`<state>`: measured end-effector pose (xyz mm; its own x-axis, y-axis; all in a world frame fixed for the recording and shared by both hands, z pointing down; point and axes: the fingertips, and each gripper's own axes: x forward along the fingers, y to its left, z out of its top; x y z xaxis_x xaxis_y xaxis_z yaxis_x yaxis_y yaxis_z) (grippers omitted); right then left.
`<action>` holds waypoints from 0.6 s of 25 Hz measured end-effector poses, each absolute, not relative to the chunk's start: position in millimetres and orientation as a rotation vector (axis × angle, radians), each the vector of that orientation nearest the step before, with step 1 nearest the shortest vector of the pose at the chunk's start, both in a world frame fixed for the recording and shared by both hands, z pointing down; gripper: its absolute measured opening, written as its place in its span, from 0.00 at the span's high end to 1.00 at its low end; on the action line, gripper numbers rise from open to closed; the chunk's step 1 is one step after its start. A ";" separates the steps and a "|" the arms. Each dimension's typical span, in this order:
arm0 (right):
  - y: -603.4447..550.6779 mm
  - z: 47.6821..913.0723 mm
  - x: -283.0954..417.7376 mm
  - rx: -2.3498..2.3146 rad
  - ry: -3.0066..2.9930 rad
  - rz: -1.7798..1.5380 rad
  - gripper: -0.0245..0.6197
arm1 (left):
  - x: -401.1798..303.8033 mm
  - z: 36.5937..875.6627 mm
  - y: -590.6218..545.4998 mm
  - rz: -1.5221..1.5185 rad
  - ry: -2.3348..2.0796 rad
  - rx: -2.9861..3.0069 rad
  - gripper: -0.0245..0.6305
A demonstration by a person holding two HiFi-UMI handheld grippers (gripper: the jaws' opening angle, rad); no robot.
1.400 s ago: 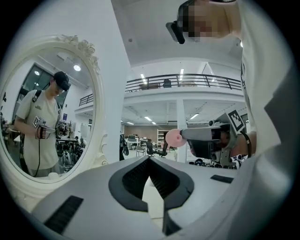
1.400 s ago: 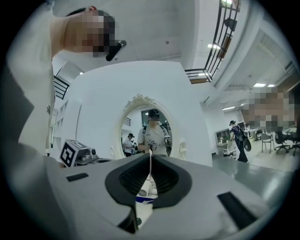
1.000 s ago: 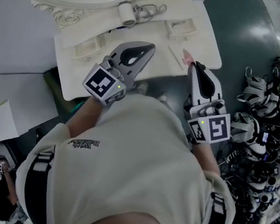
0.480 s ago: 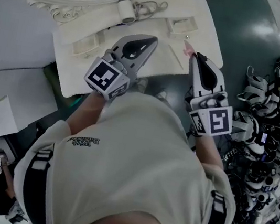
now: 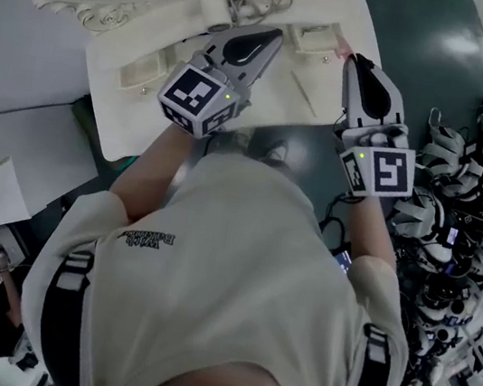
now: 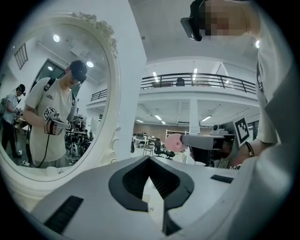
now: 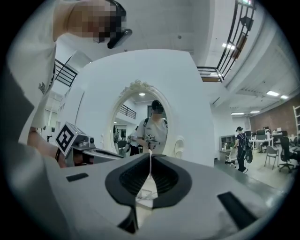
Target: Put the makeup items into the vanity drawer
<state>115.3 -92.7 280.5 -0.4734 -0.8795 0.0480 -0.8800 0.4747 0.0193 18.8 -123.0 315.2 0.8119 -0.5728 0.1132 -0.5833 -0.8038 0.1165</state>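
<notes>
The carrying step appears to be in hand. The right gripper (image 5: 353, 61), its fingers together on a pink puff (image 5: 343, 42), hovers over the far right of the vanity top (image 5: 134, 124), just beside what looks like a small open drawer (image 5: 315, 39). The left gripper (image 5: 269, 36), fingers together and empty, hangs nearby. Next, the puff likely needs lowering into the drawer before release.

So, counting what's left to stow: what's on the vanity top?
A jar, a metal curler, a thin stick and a small box show on the vanity; whatever lies under the left tongs is covered.
</notes>
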 end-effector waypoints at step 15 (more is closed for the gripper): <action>-195.4 428.4 131.9 1.481 -2.438 0.203 0.94 | 57.6 421.2 -197.0 0.277 -0.869 2.782 0.95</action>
<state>131.9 -195.4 428.4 -0.4348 -0.8459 0.3089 -0.8853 0.4643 0.0254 57.6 -197.0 421.2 0.8082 -0.5374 0.2410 -0.5776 -0.8030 0.1466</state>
